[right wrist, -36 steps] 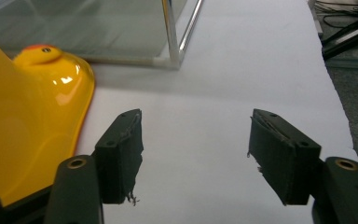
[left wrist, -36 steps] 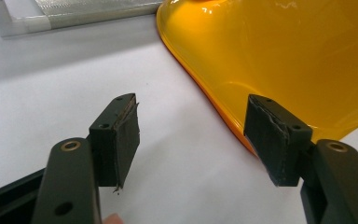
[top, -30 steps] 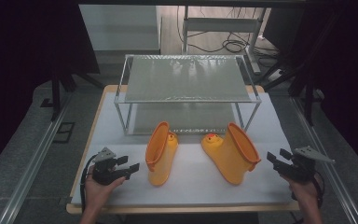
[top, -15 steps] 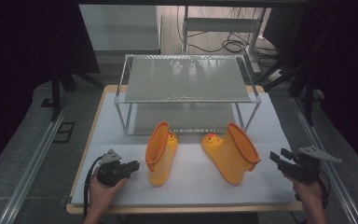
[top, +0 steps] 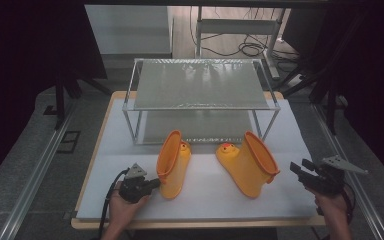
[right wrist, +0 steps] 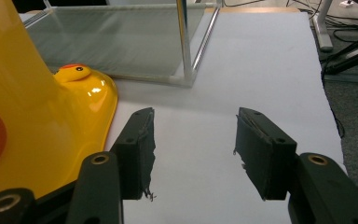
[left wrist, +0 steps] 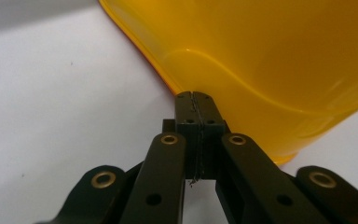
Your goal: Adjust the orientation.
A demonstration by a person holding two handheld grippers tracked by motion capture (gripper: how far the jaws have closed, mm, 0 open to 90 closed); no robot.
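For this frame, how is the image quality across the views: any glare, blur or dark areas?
High view: surroundings nearly black, the white table evenly lit, reflections on the glass shelf. Left gripper view: the left boot is so close it is soft, with bright sheen along its rim; the shut left gripper is sharper. Right gripper view: sharp, glare spots on the right boot beside the open right gripper.

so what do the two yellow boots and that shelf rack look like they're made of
Left boot and right boot: probably moulded rubber or soft plastic, glossy; the right gripper view shows bright highlights on the toe and a smooth, seamless surface, with an orange rim. Shelf rack: thin silvery metal-looking frame posts; the two grey shelves could be frosted glass, plastic or fine mesh, since the top one shows faint reflections.
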